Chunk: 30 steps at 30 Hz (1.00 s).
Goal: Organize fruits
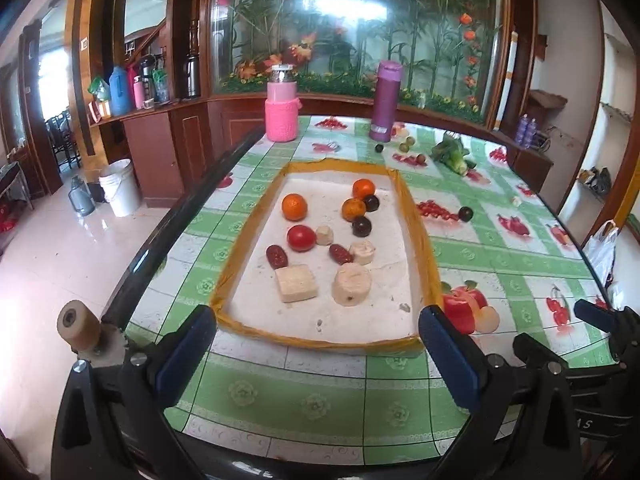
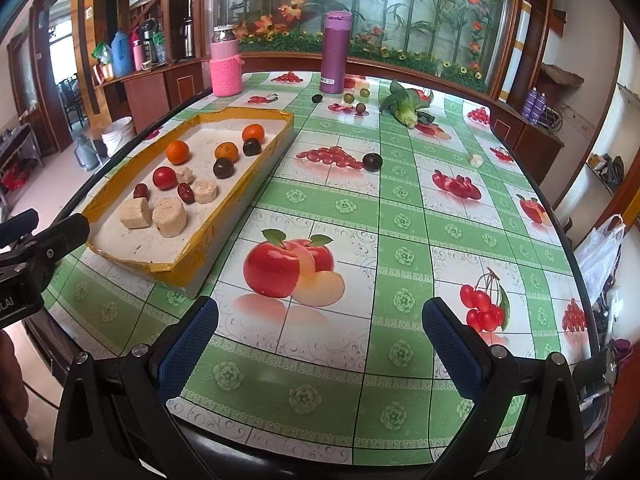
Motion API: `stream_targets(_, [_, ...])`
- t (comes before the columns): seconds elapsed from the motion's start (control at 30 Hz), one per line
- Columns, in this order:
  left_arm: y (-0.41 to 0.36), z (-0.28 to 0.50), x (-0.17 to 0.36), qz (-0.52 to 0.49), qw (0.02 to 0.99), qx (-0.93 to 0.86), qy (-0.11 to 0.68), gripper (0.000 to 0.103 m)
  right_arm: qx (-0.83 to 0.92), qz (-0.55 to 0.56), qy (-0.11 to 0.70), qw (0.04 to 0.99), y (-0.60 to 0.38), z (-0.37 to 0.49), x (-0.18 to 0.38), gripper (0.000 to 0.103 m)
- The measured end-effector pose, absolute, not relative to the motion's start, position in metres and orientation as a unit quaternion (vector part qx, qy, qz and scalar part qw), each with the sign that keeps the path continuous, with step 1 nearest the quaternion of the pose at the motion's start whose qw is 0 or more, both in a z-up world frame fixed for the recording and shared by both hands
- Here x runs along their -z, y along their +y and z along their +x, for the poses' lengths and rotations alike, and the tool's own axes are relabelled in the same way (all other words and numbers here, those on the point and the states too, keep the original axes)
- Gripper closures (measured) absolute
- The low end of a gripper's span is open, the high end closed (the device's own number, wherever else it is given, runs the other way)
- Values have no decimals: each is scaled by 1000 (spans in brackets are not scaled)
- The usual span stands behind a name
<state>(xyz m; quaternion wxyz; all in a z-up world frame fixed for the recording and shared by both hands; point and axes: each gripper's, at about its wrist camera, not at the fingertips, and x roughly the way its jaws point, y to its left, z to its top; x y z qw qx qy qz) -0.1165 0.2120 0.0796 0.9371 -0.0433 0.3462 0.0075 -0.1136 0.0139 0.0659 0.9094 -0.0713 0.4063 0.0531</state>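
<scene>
A white foam tray (image 1: 248, 236) (image 2: 240, 184) with yellow-taped rim lies on the table. In it are three oranges (image 1: 294, 207) (image 2: 177, 151), a red tomato (image 1: 301, 237) (image 2: 164, 177), two dark plums (image 1: 361, 226) (image 2: 223, 168), two red dates (image 1: 277, 256) and several beige blocks (image 1: 352, 284). A loose dark plum (image 1: 465, 213) (image 2: 372, 161) lies right of the tray. Small fruits (image 1: 405, 147) (image 2: 349, 98) lie near the purple bottle. My left gripper (image 1: 316, 350) is open and empty at the tray's near edge. My right gripper (image 2: 320, 344) is open and empty over the tablecloth, right of the tray.
A pink flask (image 1: 281, 104) (image 2: 226, 65) and a purple bottle (image 1: 385, 101) (image 2: 336, 52) stand at the table's far side. A green vegetable (image 1: 452, 154) (image 2: 404, 106) lies at the far right. The table edge runs along the left; a white bucket (image 1: 119, 188) stands on the floor.
</scene>
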Motion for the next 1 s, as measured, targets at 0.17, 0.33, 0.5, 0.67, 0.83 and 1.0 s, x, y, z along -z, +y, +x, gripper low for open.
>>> stream_targets(0.17, [218, -111, -76, -68, 926, 0, 372, 0, -54, -72, 406, 910, 15, -114, -66, 0])
stream_targets(0.33, [215, -109, -74, -39, 921, -46, 386, 1, -56, -72, 405, 910, 16, -113, -67, 0])
stream_targets(0.5, [216, -117, -78, -54, 928, 2, 368, 1, -58, -75, 407, 908, 18, -112, -66, 0])
stream_targets(0.67, [224, -116, -81, -87, 924, 5, 371, 0, -60, -78, 406, 908, 19, -113, -66, 0])
stream_targets(0.83, [214, -118, -84, -44, 932, -13, 360, 0, -60, -78, 408, 908, 18, -113, -66, 0])
stream_targets(1.0, [208, -123, -88, -40, 939, 18, 342, 0, -61, -82, 408, 907, 19, -113, -66, 0])
